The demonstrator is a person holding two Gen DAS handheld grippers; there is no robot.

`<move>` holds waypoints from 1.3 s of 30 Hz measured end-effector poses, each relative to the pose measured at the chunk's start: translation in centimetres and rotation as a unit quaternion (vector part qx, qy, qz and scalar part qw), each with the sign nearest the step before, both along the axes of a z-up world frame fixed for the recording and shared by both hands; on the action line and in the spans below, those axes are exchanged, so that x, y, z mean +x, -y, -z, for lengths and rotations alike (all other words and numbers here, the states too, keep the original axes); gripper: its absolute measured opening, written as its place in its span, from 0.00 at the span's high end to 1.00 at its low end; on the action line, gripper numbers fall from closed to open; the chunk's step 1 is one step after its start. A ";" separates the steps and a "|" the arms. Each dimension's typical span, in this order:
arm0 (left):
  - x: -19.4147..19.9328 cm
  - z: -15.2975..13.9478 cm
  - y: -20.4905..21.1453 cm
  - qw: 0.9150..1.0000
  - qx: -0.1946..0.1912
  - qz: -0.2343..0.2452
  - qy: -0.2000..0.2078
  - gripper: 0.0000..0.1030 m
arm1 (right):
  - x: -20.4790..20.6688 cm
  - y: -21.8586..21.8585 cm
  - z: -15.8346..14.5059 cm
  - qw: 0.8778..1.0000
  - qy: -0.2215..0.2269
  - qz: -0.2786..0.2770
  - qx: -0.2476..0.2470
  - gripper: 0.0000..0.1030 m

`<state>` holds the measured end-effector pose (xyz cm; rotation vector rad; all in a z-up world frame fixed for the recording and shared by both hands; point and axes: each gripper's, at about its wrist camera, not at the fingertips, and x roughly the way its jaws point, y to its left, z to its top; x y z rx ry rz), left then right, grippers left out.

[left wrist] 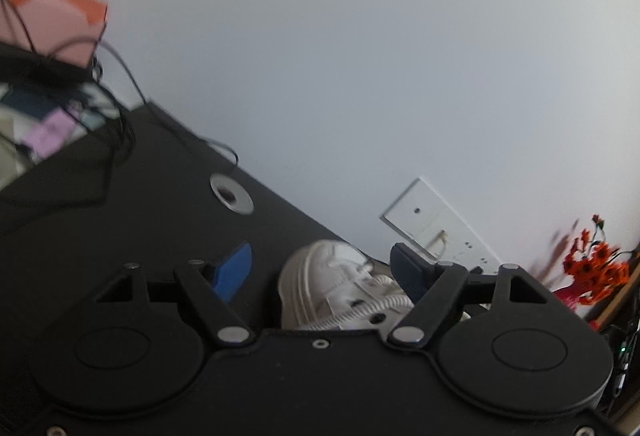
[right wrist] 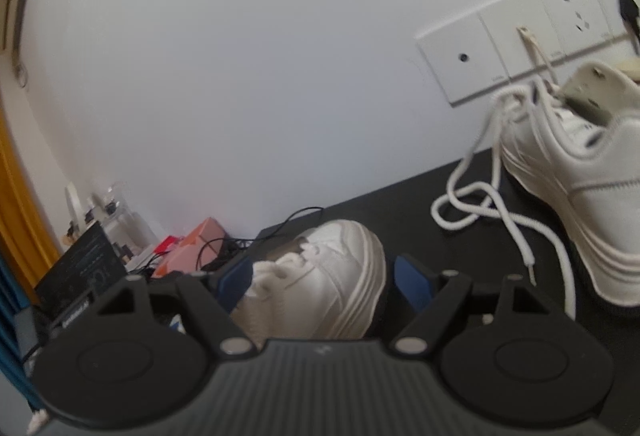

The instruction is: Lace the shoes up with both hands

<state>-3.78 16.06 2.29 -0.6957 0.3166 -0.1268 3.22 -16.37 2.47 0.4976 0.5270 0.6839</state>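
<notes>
Both grippers stand with their blue-padded fingers spread wide and holding nothing. In the left wrist view the left gripper (left wrist: 324,272) frames a white sneaker (left wrist: 340,286) that lies between and beyond the fingers (left wrist: 234,270); whether the right-hand pad touches its laces cannot be told. The shoe's rear is cut off by the gripper's black body, and its white laces (left wrist: 372,306) look twisted and cord-like where they pile near the tongue.

In the right wrist view the right gripper (right wrist: 324,282) likewise brackets the toe of that sneaker, whose smooth leather-like upper and thick ribbed sole curve between the pads; its heel is hidden behind the gripper housing. A second white sneaker (right wrist: 580,172) stands further to the right on the black desk (right wrist: 400,204), partly cropped by the frame edge, its loose white shoelace (right wrist: 488,196) looping over the matte surface with a tipped end lying free.

Behind, a white wall carries a strip of sockets (right wrist: 532,40). Blurred boxes and black cables (right wrist: 224,244) crowd the desk's far left end.
</notes>
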 end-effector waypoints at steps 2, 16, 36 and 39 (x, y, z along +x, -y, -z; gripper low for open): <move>-0.1 -0.1 0.2 1.000 0.014 -0.003 0.003 0.20 | -0.1 0.0 0.5 1.000 -0.007 0.007 0.012 0.24; -1.7 -2.0 5.3 0.976 0.195 0.044 0.081 0.00 | -2.7 -2.5 -0.6 0.994 0.078 0.007 -0.082 0.01; -1.2 -1.3 6.0 0.967 0.251 0.024 0.034 0.00 | -1.9 -4.1 0.5 0.989 0.026 0.009 -0.143 0.00; -1.3 -1.3 6.1 0.966 0.255 0.023 0.041 0.00 | -2.1 -4.2 0.4 0.989 0.027 0.013 -0.147 0.00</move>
